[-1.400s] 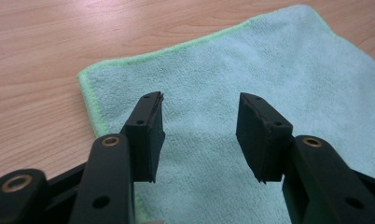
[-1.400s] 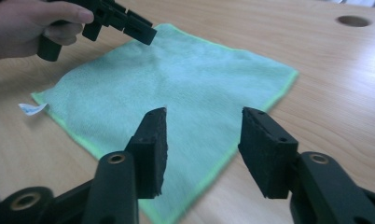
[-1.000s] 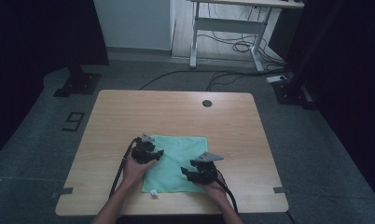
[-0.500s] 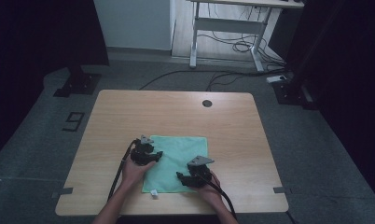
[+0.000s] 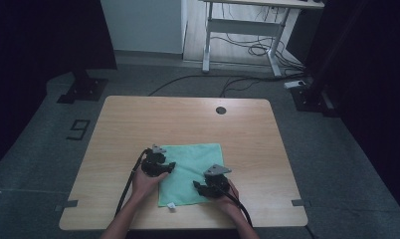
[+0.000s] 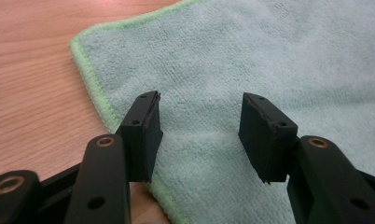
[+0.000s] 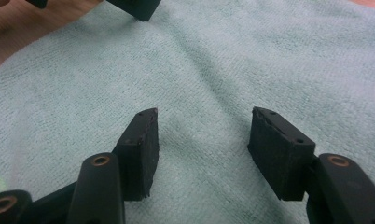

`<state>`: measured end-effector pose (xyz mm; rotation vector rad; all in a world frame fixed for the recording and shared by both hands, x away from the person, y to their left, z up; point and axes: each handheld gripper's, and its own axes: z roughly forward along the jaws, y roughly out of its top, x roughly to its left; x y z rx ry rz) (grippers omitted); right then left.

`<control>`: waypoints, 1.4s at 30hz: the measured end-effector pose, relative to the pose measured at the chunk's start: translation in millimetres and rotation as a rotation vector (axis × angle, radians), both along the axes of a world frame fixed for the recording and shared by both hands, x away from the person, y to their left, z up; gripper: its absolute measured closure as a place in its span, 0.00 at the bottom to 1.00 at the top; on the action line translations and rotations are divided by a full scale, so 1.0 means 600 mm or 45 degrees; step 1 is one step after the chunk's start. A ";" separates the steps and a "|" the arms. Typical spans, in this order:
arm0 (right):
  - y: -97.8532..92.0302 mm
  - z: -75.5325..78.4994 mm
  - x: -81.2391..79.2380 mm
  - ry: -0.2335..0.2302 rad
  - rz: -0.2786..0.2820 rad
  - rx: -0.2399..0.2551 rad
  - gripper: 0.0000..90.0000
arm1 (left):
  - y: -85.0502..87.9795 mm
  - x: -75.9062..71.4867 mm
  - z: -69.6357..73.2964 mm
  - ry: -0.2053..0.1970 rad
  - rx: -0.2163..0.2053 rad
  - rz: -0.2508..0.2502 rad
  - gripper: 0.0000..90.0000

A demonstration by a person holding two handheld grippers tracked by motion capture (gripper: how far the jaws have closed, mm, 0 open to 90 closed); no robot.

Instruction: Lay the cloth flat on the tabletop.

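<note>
Grey carpet surrounds the rectangular light-wood table (image 5: 188, 124), which carries a round black cable grommet (image 5: 221, 110) near its far edge, at 12 o'clock from the work area. Beyond the table, a white-framed desk (image 5: 248, 30) stands with loose cables on the floor beneath it.

On the near half of the table lies a flat, square, mint-green microfibre cloth (image 5: 190, 174) with a brighter green stitched hem. A small white tag (image 5: 171, 205) projects from its near-left corner, at about 7 o'clock from the cloth's centre.

I hold my left gripper (image 5: 164, 168) at the cloth's left edge, at about 9 o'clock. In the left gripper view its jaws stand moderately apart with nothing between them. The left pad (image 6: 146, 135) sits over the hem, and the right pad (image 6: 265, 135) is over the cloth surface. I cannot tell whether the tips touch the fabric.

I hold my right gripper (image 5: 202, 187) over the near-right part of the cloth, at about 4 o'clock from its centre. Its jaws have just been closing slightly, but they remain moderately apart above plain cloth (image 7: 213, 70), with nothing gripped. In the right gripper view, a tip of the left gripper (image 7: 139, 7) shows at 12 o'clock.
</note>
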<state>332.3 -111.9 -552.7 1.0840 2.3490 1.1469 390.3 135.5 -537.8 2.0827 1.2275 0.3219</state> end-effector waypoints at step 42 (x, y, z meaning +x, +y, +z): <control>0.146 0.003 -0.012 0.004 0.155 -0.046 0.33 | -0.019 0.078 0.001 -0.018 0.058 0.002 0.56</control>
